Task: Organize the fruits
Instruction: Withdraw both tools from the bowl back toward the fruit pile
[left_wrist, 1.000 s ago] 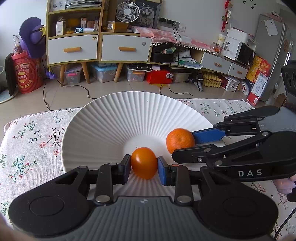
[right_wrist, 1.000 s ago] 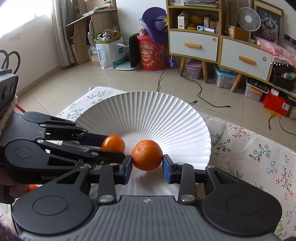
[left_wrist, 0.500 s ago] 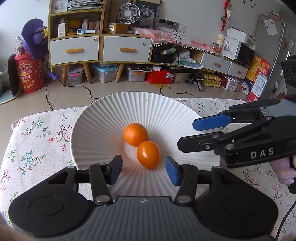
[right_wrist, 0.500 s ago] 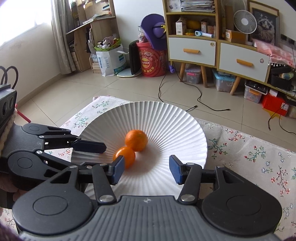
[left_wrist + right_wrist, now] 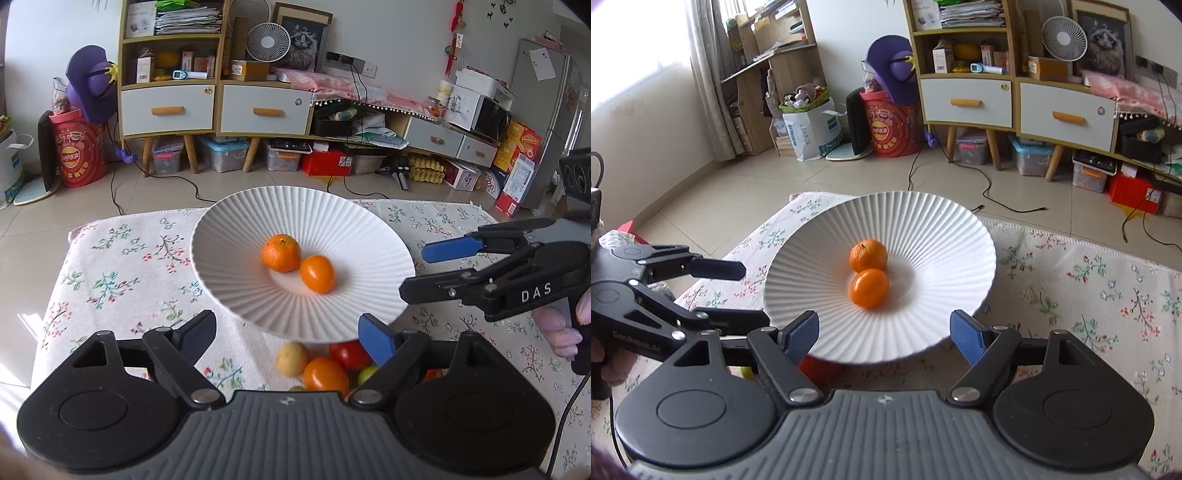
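A white ribbed plate (image 5: 221, 236) (image 5: 942, 229) stands on the floral cloth. In its middle a dimpled mandarin (image 5: 281, 253) (image 5: 868, 254) touches a smooth orange fruit (image 5: 317, 274) (image 5: 868, 288). My left gripper (image 5: 286, 330) (image 5: 755, 293) hangs over the plate's near rim. Its jaws are opening and nothing is between them. My right gripper (image 5: 884, 328) (image 5: 413, 272) is back at the plate's edge, its jaws also opening and empty. Both fruits lie beyond the fingertips.
Loose fruit lies by the plate's near rim: a yellowish one (image 5: 293, 358), a red one (image 5: 349, 354), an orange one (image 5: 325, 374) and a green one (image 5: 367, 374). A person's hand (image 5: 557, 332) holds the right gripper. The table's far edge drops to a tiled floor with cabinets behind.
Both grippers let go of their fruits, opened wide and drew back and up from the plate. The mandarin and the smooth orange fruit now rest together in the plate's middle.
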`<state>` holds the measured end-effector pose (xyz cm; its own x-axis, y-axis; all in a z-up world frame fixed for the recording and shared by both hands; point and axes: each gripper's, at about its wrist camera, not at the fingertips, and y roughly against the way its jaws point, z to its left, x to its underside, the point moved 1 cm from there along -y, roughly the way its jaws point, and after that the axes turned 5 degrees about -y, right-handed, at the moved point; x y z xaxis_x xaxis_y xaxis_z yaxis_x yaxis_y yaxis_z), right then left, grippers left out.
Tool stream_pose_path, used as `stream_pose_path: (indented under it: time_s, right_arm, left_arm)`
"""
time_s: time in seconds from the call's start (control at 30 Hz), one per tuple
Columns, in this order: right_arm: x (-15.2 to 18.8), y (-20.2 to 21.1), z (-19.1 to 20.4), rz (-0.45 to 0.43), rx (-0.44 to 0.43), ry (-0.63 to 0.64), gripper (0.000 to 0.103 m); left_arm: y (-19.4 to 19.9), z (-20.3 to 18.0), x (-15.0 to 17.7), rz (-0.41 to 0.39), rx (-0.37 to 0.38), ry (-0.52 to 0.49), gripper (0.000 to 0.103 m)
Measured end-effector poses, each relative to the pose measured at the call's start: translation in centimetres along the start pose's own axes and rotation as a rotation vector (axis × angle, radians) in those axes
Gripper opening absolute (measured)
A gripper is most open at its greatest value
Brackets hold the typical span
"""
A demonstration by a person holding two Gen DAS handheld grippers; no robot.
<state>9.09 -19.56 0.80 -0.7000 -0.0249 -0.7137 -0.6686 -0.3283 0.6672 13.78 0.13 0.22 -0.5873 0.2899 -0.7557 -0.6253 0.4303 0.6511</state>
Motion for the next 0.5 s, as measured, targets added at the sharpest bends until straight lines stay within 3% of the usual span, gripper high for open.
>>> stream_pose_path:
  time_s: [0.17,0.5]
  right_arm:
    - [1.0,0.8,0.6,0.008,-0.040,0.015,0.082]
    - [3.3,1.6,1.5,0.029,-0.069,0.051,0.083]
  left_arm:
    - [1.0,0.1,1.3,-0.008,-0.010,0.003,0.095]
    - [2.7,-0.1,4.1,-0.019,-0.062,-0.040,0.099]
